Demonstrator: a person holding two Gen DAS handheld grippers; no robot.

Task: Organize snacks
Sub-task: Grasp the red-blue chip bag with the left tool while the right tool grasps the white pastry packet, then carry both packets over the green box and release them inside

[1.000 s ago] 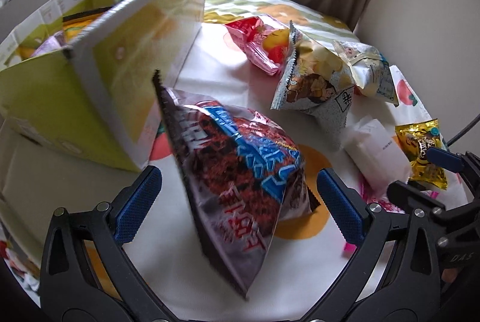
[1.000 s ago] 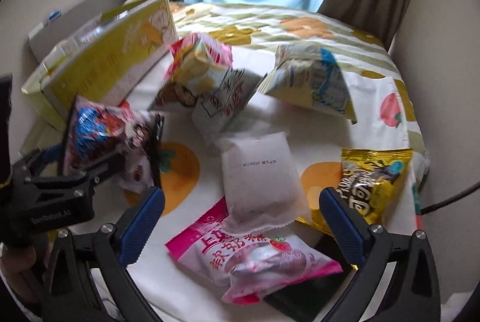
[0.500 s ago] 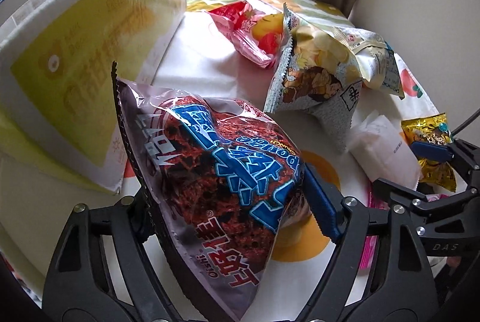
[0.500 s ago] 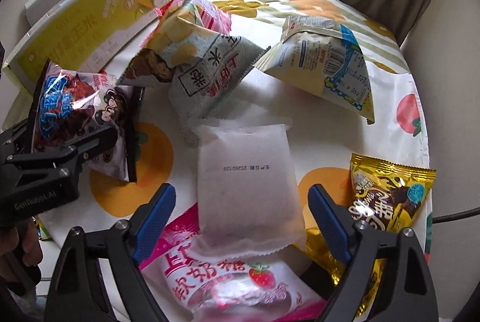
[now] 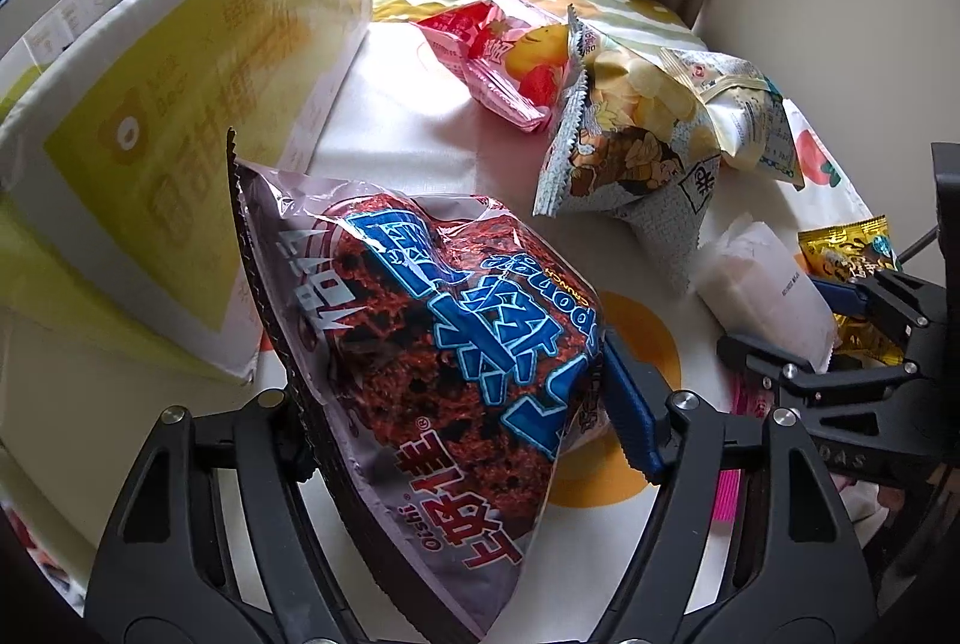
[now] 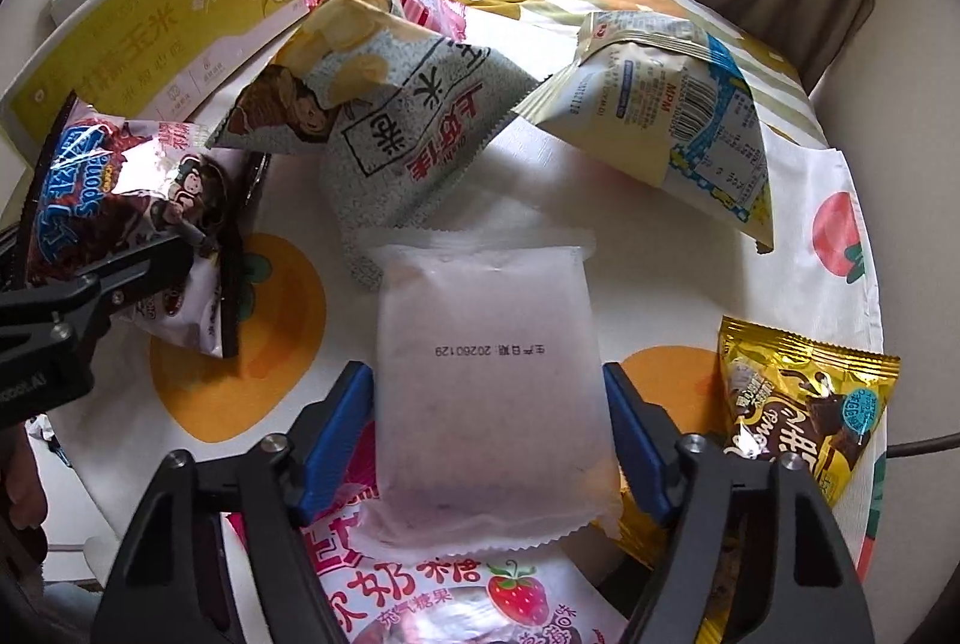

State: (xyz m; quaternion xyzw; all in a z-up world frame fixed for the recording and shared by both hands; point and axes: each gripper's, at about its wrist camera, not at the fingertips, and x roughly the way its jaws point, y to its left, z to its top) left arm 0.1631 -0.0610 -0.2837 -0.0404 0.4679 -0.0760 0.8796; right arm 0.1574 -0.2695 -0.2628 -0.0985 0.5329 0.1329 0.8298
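You are at the pick-up step on both sides. Your left hand-held gripper point(image 5: 456, 404) is closing on the purple-and-blue snack bag point(image 5: 432, 344); the right pad already presses its side, the left pad is hidden behind the bag. Your right hand-held gripper point(image 6: 489, 434) is closing around the white frosted pouch point(image 6: 489, 380), which lies flat on the counter point(image 6: 660, 254) with its near end over the pink strawberry candy bag point(image 6: 444, 596); the blue pads sit at its two edges, and whether they bite yet you cannot tell.

Next, I judge, both grips must firm up before any lift toward the yellow box point(image 5: 180, 116). The box wall stands just beside the purple bag, so room on that side is tight. The grey chip bag point(image 6: 384, 116) touches the pouch's far end, and the gold chocolate bag point(image 6: 804, 416) crowds the right finger; lift straight up to clear them
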